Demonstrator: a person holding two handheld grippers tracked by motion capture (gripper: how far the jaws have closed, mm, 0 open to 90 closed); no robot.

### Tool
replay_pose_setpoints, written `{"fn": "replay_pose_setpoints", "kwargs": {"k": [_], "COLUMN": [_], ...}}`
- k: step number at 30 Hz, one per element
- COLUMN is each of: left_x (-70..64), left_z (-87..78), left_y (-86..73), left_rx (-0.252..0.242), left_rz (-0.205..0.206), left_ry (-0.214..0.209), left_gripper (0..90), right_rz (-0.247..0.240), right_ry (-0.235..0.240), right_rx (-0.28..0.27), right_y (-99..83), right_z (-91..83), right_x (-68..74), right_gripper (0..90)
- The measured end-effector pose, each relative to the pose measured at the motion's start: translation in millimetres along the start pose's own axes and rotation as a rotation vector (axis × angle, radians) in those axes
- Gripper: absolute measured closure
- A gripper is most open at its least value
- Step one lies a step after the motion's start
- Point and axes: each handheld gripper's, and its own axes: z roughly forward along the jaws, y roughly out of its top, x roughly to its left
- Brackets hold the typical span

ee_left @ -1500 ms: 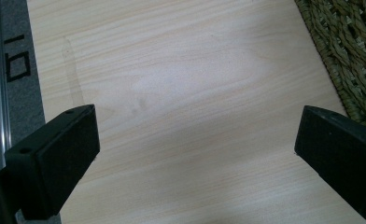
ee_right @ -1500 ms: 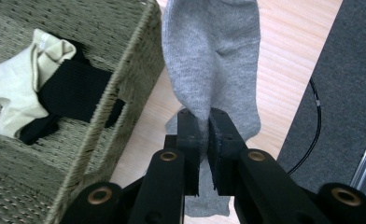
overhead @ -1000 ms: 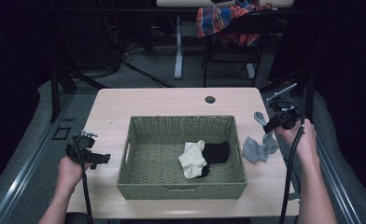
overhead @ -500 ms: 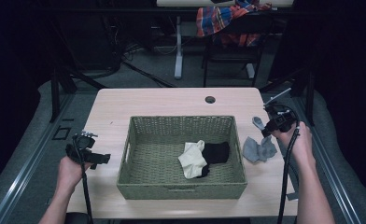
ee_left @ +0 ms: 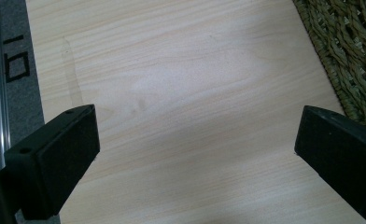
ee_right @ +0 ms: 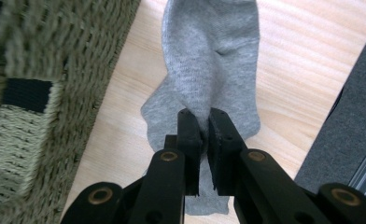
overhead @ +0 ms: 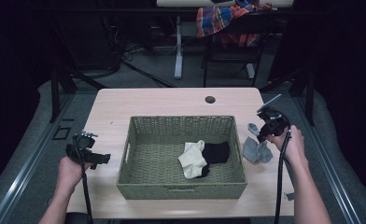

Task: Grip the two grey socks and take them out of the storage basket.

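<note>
Since the grey sock (ee_right: 209,60) was soft, light knit that would drape and stretch rather than slip, a pinch on a bunched fold suited it, and the right gripper (ee_right: 200,122) had its jaws closed on just such a fold. It lay on the worktop (overhead: 148,102) just beside the wicker basket (overhead: 181,190). The left gripper (ee_left: 195,154) hung wide open over bare wood, holding nothing. No label or writing showed on the sock.

- One green woven wicker basket (overhead: 181,186)
- One grey cotton sock (overhead: 257,150)
- One cream sock (overhead: 193,159)
- One black sock (overhead: 216,151)
- Two black two-jaw grippers: left (overhead: 90,156), right (overhead: 265,133)
</note>
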Motion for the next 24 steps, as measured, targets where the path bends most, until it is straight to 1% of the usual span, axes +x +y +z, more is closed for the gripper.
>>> {"fn": "replay_pose_setpoints", "kwargs": {"k": [1, 2, 3, 4, 5, 10, 11, 12, 17, 20, 21, 23, 24], "left_x": [0.0, 0.1, 0.0, 0.0, -0.1, -0.2, -0.3, -0.3, -0.2, -0.4, -0.3, -0.3, -0.3], "left_z": [0.1, 0.0, 0.2, 0.2, 0.1, -0.1, -0.1, -0.1, 0.2, 0.0, 0.0, 0.1, 0.1], "left_y": [0.0, 0.1, 0.2, 0.2, 0.2, 0.2, 0.2, 0.3, 0.2, 0.3, 0.3, 0.3, 0.3], "left_rx": [0.0, 0.002, 0.002, 0.002, 0.001, 0.002, 0.002, 0.002, 0.003, 0.002, 0.002, 0.003, 0.002], "left_rz": [0.0, 0.0, 0.001, 0.002, 0.001, 0.003, 0.003, 0.003, 0.002, 0.003, 0.003, 0.003, 0.002], "left_ry": [-0.001, -0.002, -0.002, -0.003, -0.003, -0.002, -0.003, -0.004, -0.004, -0.003, -0.003, -0.003, -0.003], "left_gripper": [0.2, 0.2, 0.2, 0.2, 0.2, 0.2, 0.2, 0.2, 0.2, 0.2, 0.2, 0.2, 0.2], "right_rz": [-0.012, -0.002, 0.001, -0.007, -0.001, -0.013, -0.007, -0.018, -0.018, -0.022, -0.018, -0.022, -0.028], "right_ry": [0.005, -0.002, -0.003, 0.002, 0.004, 0.006, 0.003, 0.01, 0.021, 0.027, 0.017, 0.023, 0.026], "right_rx": [0.016, 0.006, 0.01, 0.021, 0.013, 0.034, 0.034, 0.048, 0.049, 0.064, 0.055, 0.068, 0.066], "right_y": [0.8, 0.4, 0.6, 1.3, 1.0, 1.8, 1.7, 2.3, 2.8, 3.2, 2.8, 3.4, 3.7], "right_z": [1.5, 4.3, 6.4, 7.4, 9.8, 20.5, 23.6, 25.5, 34.1, 40.8, 43.4, 46.8, 48.4], "right_x": [-1.2, -0.2, -0.1, -0.5, 0.0, -0.6, 0.0, -1.2, -0.9, -1.2, -0.2, -0.4, -0.3], "right_gripper": [84.3, 84.3, 84.3, 84.3, 84.3, 84.3, 84.2, 84.2, 84.2, 84.0, 84.1, 83.9, 83.8]}}
